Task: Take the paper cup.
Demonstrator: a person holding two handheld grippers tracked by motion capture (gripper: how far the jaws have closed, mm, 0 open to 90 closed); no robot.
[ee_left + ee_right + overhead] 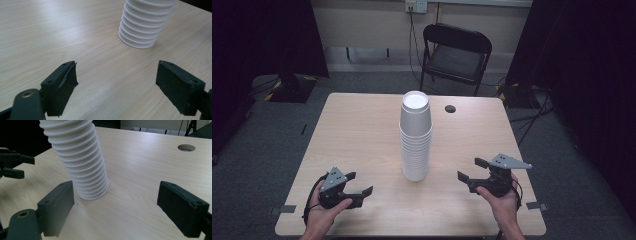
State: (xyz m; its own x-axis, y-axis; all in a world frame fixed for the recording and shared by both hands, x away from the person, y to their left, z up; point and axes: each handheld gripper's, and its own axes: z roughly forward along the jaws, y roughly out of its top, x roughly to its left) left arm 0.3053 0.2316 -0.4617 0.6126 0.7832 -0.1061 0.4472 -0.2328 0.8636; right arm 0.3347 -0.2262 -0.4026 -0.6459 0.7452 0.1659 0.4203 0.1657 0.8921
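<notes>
One tall stack of white foam cups (416, 137) is seen upturned at the middle of the wooden table (357, 135). Two grippers are held near it: the left gripper (360, 186) and right gripper (471, 170), both spread wide, nothing gripped.

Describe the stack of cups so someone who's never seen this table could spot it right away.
Find the pale wooden table. Near its middle, between the two hand-held grippers, stands the stack of white cups, nested upside down into one ribbed tower. It is the only white, tall thing there.
</notes>
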